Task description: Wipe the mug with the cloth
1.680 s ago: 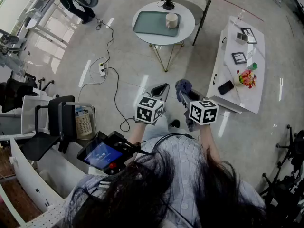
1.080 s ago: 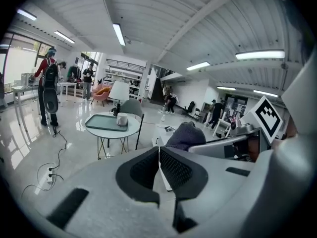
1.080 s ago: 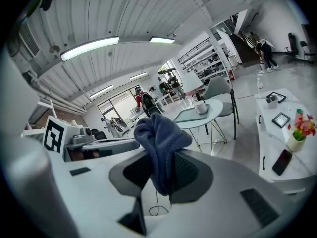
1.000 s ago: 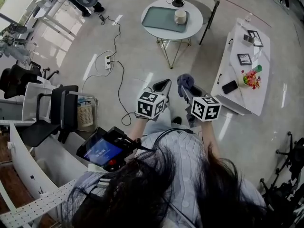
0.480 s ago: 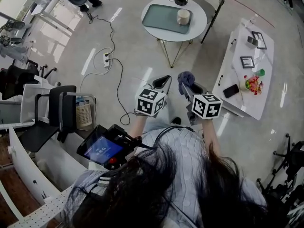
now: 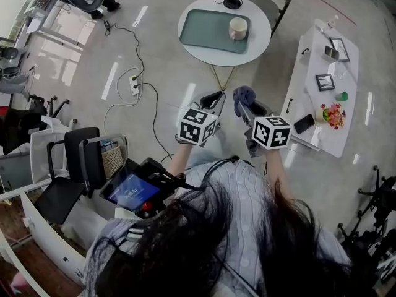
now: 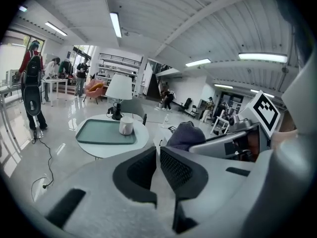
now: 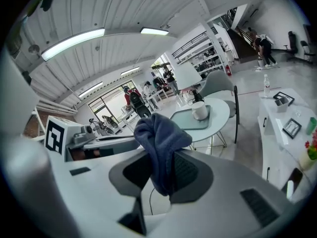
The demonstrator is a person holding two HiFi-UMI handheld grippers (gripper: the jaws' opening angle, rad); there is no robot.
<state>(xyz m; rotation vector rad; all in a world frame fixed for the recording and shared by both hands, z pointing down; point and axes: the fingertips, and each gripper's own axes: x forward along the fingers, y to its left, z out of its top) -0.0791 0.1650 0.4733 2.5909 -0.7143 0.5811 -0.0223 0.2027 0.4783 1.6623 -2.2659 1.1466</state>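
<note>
A cream mug (image 6: 237,28) (image 7: 126,126) (image 8: 200,110) stands on a grey-green tray (image 6: 207,31) on a round white table (image 6: 260,23), some way ahead of me. My right gripper (image 6: 242,101) (image 8: 161,170) is shut on a dark blue cloth (image 8: 161,140) (image 6: 243,95) (image 7: 185,135) bunched between its jaws. The left gripper (image 6: 212,101) (image 7: 157,166) is shut and holds nothing. Both grippers hang in the air above the floor, side by side, well short of the table.
A long white side table (image 6: 325,110) at the right carries picture frames, a phone and a flower pot. A black cable and power strip (image 6: 133,79) lie on the floor at the left. Chairs (image 6: 68,159) and a screen device (image 6: 133,190) stand at the near left. A black lamp base (image 6: 232,2) sits on the round table.
The whole view has moved forward: the round table and mug have come nearer. Both grippers stay shut, side by side, with the cloth still in the right one.
</note>
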